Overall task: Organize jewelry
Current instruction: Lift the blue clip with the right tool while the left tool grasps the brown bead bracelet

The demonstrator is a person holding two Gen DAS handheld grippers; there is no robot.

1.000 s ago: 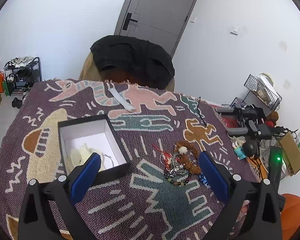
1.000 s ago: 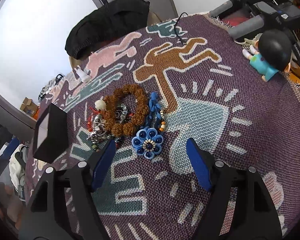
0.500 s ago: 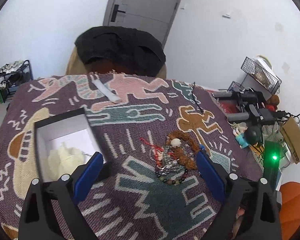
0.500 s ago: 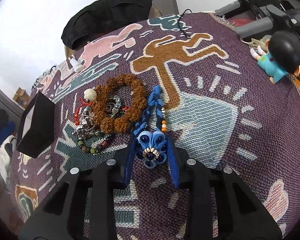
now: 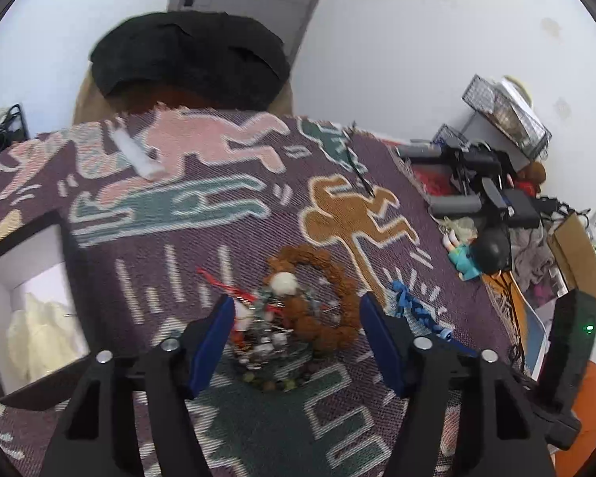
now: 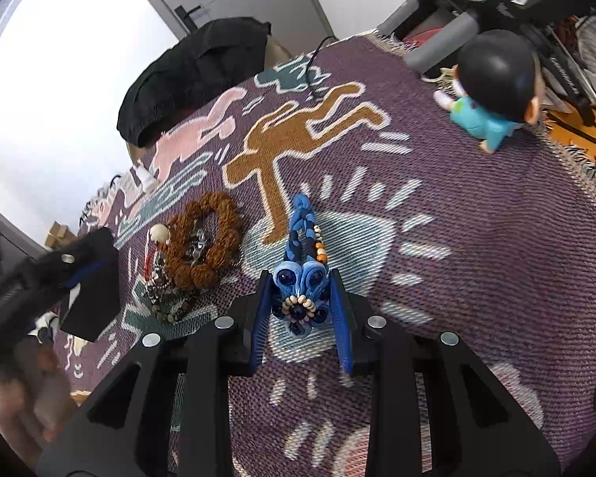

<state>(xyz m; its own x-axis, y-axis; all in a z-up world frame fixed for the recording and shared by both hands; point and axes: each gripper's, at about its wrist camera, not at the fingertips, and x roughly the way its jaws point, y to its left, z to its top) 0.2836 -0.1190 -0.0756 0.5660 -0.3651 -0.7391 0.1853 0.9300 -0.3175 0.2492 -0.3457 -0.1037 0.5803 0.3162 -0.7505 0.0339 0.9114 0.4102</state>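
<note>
Blue fabric flower ornament (image 6: 300, 298), petals of folded cloth around a ring of pale beads and a dark centre, pinched between the blue pads of the right tool (image 6: 301, 310), narrowed on its two sides; grip apparently taken at the widest, firmest part so that the soft petals take the squeeze. Braided blue cord (image 6: 298, 226) with a short run of cream and orange beads trailing forward from the flower, flat on the woven throw (image 6: 476, 238); seemingly not yet lifted.

Just to the left, apart from the flower: brown bracelet (image 6: 202, 238) of large knobbly seed-like beads, closed in a loop, with a round cream bead (image 6: 159, 233) at its rim, a red cord, and a tangle of small metallic and glassy bead strands (image 5: 266, 342) partly inside and in front of the loop. Left tool (image 5: 294, 330) spread wide, one pad on each side of this heap, closed on nothing; probably placed for the next pick.

Further left, near the table edge: black open box (image 5: 75, 278), white-lined, square-walled, with crumpled cream stuffing (image 5: 39, 342) inside; likely destination for the pieces.

Beneath all, coarse purple throw with outlined figures in pink, teal and ochre, fringed at the right edge. Beyond: small white strip (image 5: 137, 155); thin black cable (image 5: 357, 171); black-haired figurine (image 6: 492, 87) in teal; black garment (image 5: 190, 59) over a chair back.
</note>
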